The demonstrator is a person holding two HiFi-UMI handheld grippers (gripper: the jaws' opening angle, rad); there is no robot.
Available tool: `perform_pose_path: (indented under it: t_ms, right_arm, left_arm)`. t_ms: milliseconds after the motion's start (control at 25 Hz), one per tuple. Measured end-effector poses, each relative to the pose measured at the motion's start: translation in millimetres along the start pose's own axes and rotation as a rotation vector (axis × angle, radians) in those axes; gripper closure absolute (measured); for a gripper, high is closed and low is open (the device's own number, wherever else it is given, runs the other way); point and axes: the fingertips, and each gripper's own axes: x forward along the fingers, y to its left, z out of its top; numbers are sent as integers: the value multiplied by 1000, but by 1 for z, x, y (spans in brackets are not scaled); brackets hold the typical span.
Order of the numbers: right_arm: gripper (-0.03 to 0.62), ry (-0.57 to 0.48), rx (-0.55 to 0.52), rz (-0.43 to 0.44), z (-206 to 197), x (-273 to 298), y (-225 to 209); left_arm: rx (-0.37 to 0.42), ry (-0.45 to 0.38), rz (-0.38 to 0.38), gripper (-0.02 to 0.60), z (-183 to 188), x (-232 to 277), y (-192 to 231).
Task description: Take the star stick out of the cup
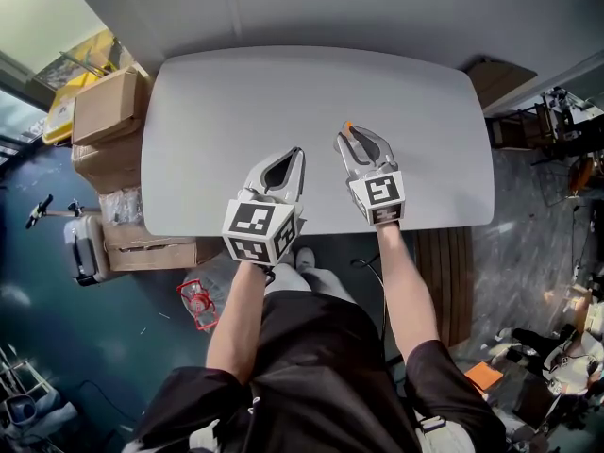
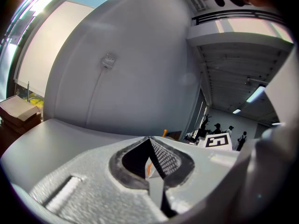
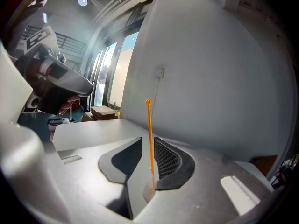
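Black clothing on the person (image 1: 311, 376) fills the near edge of the head view, and two bare forearms reach from it over the near edge of a white table (image 1: 236, 92). At the end of the right forearm, the right gripper (image 1: 346, 136) hangs over the table's near half, just right of centre. Its jaws are drawn nearly together and clamp the orange star stick (image 3: 149, 139). The thin stick runs along the narrow slit between the pads and juts out past the jaw tips toward the far side, ending in a small knob. To its left and slightly nearer, the left gripper (image 1: 299, 155) also hangs above the table with its jaws closed tip to tip. A thin orange sliver shows in their slit, but I cannot tell what it is. The two grippers are near each other without touching. Cardboard boxes (image 1: 109, 111) are stacked on the floor beyond the table's left edge.
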Motion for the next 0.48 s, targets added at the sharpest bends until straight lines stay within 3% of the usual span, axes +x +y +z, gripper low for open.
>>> perform_pose_path:
  t_ms: [320,480]
  right_arm:
    - [574,27,-10,-16,-6,7,-4]
    - [576,36,-14,-21,-5,8,-6]
  left_arm:
    - [-6,3,2,578,0,6,5]
    - [-14,4,2,580,-1,8,5]
